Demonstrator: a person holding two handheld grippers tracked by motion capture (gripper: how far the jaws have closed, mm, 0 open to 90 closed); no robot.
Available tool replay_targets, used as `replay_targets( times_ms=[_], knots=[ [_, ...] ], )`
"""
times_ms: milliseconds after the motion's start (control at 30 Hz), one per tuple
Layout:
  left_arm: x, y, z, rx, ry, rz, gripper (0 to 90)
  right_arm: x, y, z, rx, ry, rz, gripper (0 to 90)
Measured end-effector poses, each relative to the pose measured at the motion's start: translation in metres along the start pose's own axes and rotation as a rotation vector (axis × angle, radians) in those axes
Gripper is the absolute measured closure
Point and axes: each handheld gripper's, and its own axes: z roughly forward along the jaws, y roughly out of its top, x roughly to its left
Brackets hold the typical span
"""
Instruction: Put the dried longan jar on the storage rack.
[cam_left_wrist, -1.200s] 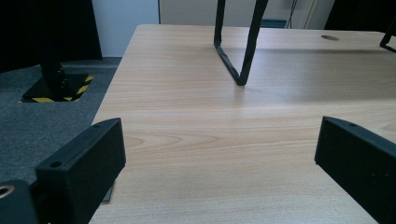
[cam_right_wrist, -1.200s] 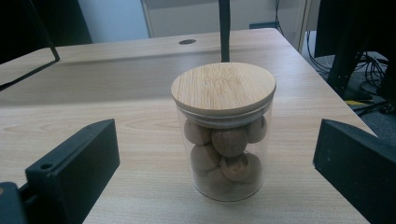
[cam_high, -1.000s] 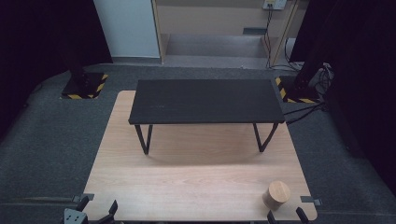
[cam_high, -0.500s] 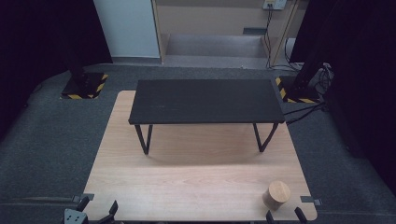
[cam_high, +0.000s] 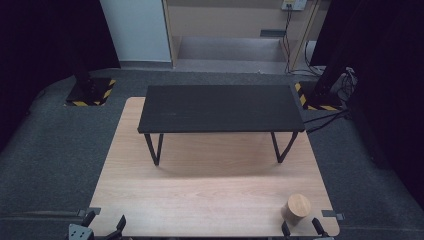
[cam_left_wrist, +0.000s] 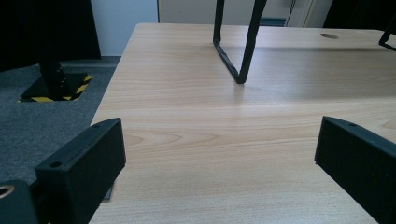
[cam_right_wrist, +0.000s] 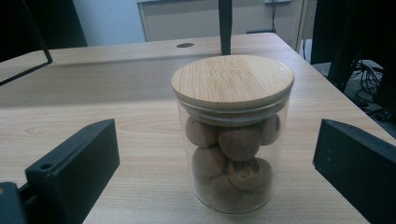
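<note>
A clear glass jar (cam_right_wrist: 232, 135) with a round wooden lid (cam_right_wrist: 232, 80) stands upright on the wooden table's front right corner, seen from above as jar (cam_high: 297, 208). It holds several brown, walnut-like balls. My right gripper (cam_right_wrist: 219, 158) is open, its two black jaws wide apart on either side of the jar without touching it; right gripper (cam_high: 301, 229) sits at the table's front edge. My left gripper (cam_left_wrist: 219, 158) is open over bare wood at the front left corner, left gripper (cam_high: 103, 225), with nothing between its jaws.
A low black bench-like shelf (cam_high: 221, 107) on thin metal legs (cam_left_wrist: 239, 42) stands across the far half of the wooden table (cam_high: 210, 195). Dark carpet surrounds the table; two stands with yellow-black bases (cam_high: 90, 92) sit at the far corners, cables at the right.
</note>
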Motion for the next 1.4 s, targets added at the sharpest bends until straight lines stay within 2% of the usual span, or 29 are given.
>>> replay_targets(
  times_ms=[433, 733, 833, 1100, 1300, 1400],
  knots=[
    [0.000, 0.000, 0.001, 0.001, -0.001, -0.001, 0.5, 0.001, 0.000, 0.022, -0.001, -0.007, 0.001, 0.6],
    [0.001, 0.000, 0.002, 0.005, 0.002, -0.001, 0.6, 0.005, -0.001, 0.036, 0.015, -0.071, -0.002, 1.2],
    [0.001, 0.000, 0.002, 0.007, 0.002, -0.001, 0.6, 0.005, -0.001, 0.038, 0.016, -0.077, -0.004, 2.1],
    [0.002, 0.000, 0.003, 0.009, 0.001, -0.001, 0.6, 0.007, -0.001, 0.041, 0.021, -0.088, -0.015, 9.3],
    [0.003, 0.000, 0.002, 0.009, 0.001, -0.005, 0.6, 0.008, 0.001, 0.042, 0.029, -0.090, -0.021, 20.1],
    [0.004, 0.000, 0.002, 0.010, 0.004, -0.004, 0.6, 0.011, 0.002, 0.042, 0.031, -0.096, -0.040, 25.0]
  ],
)
